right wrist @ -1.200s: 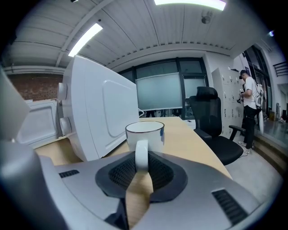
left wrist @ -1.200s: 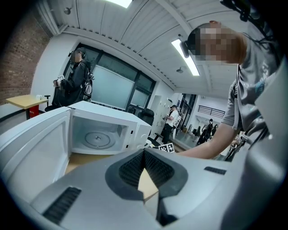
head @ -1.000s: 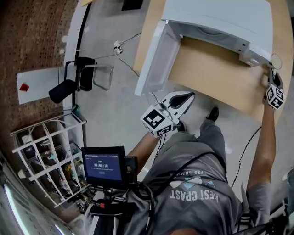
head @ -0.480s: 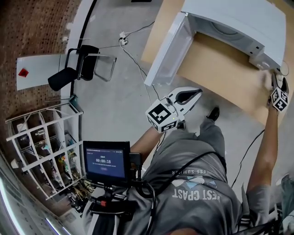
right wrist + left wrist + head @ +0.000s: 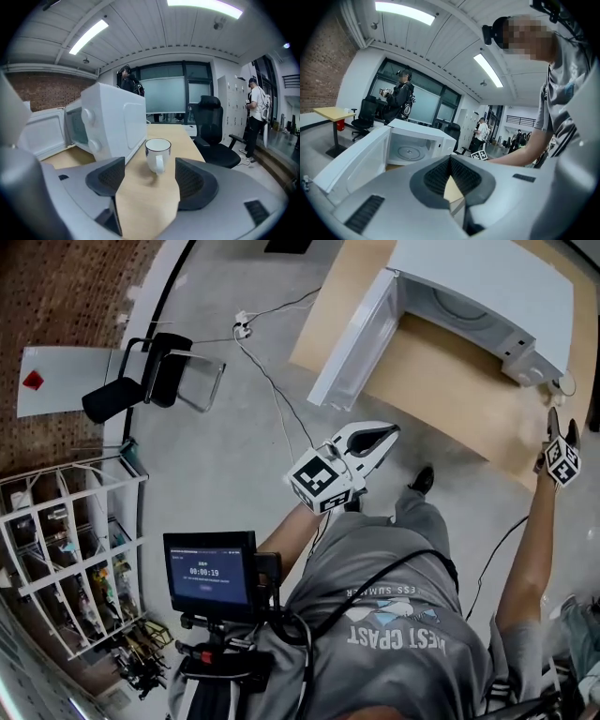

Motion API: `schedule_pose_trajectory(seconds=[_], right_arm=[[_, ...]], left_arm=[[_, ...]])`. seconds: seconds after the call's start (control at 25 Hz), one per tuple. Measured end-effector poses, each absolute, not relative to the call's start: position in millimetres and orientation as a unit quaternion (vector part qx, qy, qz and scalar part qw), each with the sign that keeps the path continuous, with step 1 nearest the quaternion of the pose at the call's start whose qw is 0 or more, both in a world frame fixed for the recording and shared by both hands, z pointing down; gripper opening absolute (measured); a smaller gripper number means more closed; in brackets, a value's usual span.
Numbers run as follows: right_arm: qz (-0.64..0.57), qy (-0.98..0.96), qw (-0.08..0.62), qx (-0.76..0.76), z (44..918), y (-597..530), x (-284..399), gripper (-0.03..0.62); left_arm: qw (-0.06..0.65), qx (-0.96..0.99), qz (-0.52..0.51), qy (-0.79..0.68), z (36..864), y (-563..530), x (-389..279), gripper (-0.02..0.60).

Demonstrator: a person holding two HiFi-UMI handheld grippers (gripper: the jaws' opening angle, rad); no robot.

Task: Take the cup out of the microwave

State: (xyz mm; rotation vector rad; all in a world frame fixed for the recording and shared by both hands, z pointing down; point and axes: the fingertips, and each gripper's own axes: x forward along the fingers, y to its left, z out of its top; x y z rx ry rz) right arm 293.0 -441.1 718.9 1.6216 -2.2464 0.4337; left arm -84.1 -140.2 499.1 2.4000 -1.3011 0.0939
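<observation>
Status: the white ceramic cup with a dark rim (image 5: 158, 154) stands upright on the pale wooden desk (image 5: 145, 206), just beside the side wall of the white microwave (image 5: 117, 122) and outside it. From the left gripper view the cavity shows only the bare glass turntable (image 5: 408, 151). The microwave door (image 5: 352, 338) is swung open. Judged from this, the cup is out and the task looks finished or nearly so.

Risks:
- The cup's handle faces the right hand-held gripper (image 5: 149, 171). A careless sweep of either jaw near the cup could clip the handle and tip or slide the cup.
- The cup sits near the desk's right edge, with a black office chair (image 5: 213, 131) beyond it. A knock that way could send it off the desk.
- The open door juts out on the left side. An arm or the left hand-held gripper (image 5: 450, 164) swinging across could strike it and jolt the microwave, and with it the cup beside it.

Grippers:
- Right: released. Its jaws have just been opening and stand wide apart with only bare desk between them. The cup is ahead of the tips, apart from both pads, touching neither.
- Left: clenched, with the pads meeting at their tips and nothing held. It is off the desk, in front of the person.
</observation>
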Motion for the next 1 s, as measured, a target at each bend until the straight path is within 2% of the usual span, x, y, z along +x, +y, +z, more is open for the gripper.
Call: schedule_pose_trajectory(seconds=[0.48, 0.56, 0.64, 1.0], right_arm=[[0.08, -0.858, 0.075, 0.502, 523, -260, 208, 0.31], [0.057, -0.863, 0.074, 0.496, 491, -222, 189, 0.195], [0.034, -0.865, 0.066, 0.496, 456, -183, 174, 0.019], [-0.004, -0.887, 0.017, 0.462, 359, -6, 106, 0.012]], left_arm=[[0.164, 0.876, -0.015, -0.453, 456, -22, -133, 0.043], [0.155, 0.879, -0.019, -0.451, 450, 3, -141, 0.043], [0.145, 0.882, -0.026, -0.447, 440, 30, -150, 0.043], [0.1, 0.892, -0.037, -0.44, 405, 143, -200, 0.043]])
